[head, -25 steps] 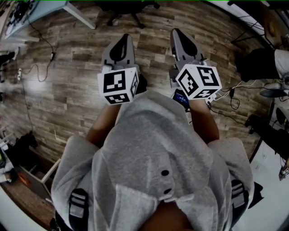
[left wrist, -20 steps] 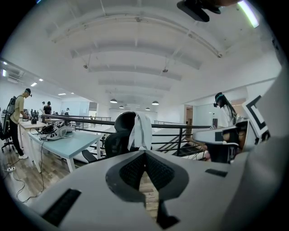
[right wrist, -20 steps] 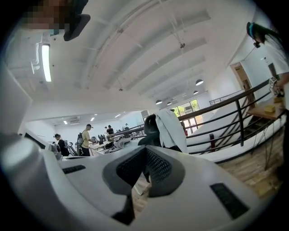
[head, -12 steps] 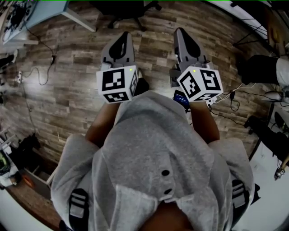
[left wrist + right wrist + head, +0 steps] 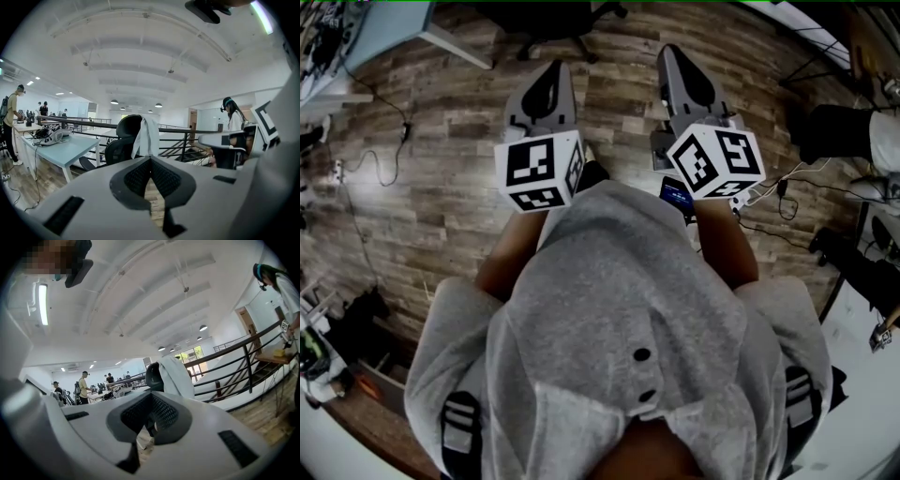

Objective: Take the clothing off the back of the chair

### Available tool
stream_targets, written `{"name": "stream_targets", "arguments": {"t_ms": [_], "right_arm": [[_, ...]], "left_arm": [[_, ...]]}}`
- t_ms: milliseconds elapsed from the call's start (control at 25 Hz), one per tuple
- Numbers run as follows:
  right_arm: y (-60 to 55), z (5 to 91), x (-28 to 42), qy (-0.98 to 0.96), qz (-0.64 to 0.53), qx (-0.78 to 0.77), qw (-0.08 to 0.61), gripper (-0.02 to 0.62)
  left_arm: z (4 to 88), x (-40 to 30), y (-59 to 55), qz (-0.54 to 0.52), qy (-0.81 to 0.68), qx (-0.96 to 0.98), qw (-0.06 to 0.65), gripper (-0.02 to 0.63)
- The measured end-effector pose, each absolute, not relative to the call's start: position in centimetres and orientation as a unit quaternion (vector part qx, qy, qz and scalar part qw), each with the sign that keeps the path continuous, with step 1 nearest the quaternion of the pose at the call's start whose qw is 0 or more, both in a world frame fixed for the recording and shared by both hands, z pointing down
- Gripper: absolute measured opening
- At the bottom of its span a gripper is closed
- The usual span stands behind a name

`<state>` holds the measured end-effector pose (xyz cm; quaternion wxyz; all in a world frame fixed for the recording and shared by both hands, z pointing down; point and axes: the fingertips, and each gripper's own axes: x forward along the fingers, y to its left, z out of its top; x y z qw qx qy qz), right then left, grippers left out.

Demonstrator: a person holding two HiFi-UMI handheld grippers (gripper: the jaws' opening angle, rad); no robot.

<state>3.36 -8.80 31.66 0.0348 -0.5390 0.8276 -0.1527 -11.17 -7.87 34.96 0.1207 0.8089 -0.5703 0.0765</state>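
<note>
Ahead, the clothing [image 5: 147, 136], a pale garment, is seen draped over the top edge of the chair [image 5: 117, 149] back, with one length hanging down the side. The chair is stood on the wood floor [image 5: 441, 187] near the corner of a bench [image 5: 65, 147], with a railing [image 5: 187, 132] behind it. Both are well apart from the jaws. The left gripper [image 5: 150, 160] and right gripper [image 5: 151, 398] are held side by side and pointed at the chair, each with its jaws clenched on nothing. The approach is judged to be the step in hand. It would be done well if the jaws were released before the chair is reached. The cloth should then be pinched near the top edge and lifted upward, not dragged, lest the chair be rolled or the cloth snagged.
</note>
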Motion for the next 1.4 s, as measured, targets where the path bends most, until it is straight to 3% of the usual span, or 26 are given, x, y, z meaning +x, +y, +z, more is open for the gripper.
{"name": "stream_targets", "arguments": {"t_ms": [1400], "right_arm": [[-14.6, 31.8, -2.5, 0.807, -0.137, -0.574, 0.029, 0.009]], "left_arm": [[36.4, -16.7, -14.5, 0.055, -0.532, 0.835, 0.133, 0.009]]}}
